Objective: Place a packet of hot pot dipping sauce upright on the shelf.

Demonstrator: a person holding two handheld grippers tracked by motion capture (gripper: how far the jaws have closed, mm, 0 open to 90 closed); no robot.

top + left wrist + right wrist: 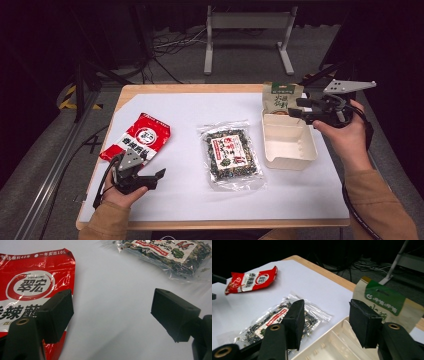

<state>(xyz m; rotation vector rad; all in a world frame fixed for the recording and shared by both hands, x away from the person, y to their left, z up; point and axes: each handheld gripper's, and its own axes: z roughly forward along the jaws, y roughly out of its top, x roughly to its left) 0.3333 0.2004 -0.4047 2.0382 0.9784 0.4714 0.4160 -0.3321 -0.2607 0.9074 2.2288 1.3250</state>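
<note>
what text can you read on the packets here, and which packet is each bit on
"翠宏", with small "CUIHONG" above it: in the white circle on the red packet.
"一年卖出10…": along the red packet's top edge, cut short by the crease.
"辣": large white characters under the circle, partly hidden behind the left gripper.
Clear seaweed packet: red and white label, print too blurred to read.
Green-topped packet beyond the right gripper: white logo and dark characters, too blurred to read.
</note>
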